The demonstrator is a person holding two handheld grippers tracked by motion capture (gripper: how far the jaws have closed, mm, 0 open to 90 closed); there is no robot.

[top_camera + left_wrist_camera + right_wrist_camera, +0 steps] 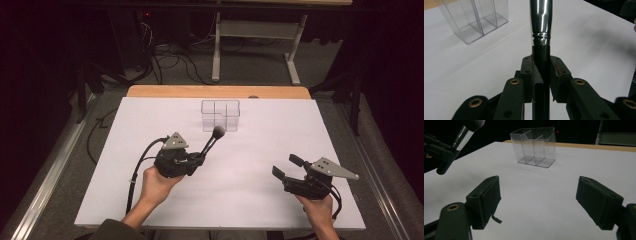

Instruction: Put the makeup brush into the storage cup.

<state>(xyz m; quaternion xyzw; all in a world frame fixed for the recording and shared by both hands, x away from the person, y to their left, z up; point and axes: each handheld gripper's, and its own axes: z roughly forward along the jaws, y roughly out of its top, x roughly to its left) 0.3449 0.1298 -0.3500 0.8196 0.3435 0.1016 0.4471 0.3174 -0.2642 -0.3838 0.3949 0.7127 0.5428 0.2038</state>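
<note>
My left tool (200,157) is clamped tight on the black handle of the makeup brush (214,137), which sits at frame centre in the high view, its head tilting up toward the clear organizer (220,115) on the white table (260,150). My right tool (285,167), lower right, stands wide open with nothing between its jaws.

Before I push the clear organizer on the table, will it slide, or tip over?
The clear organizer looks like thin plastic with empty compartments, so it is probably light. On the smooth white table it would likely slide easily. It stands fairly tall on a narrow base, so a high push might tip it.
</note>
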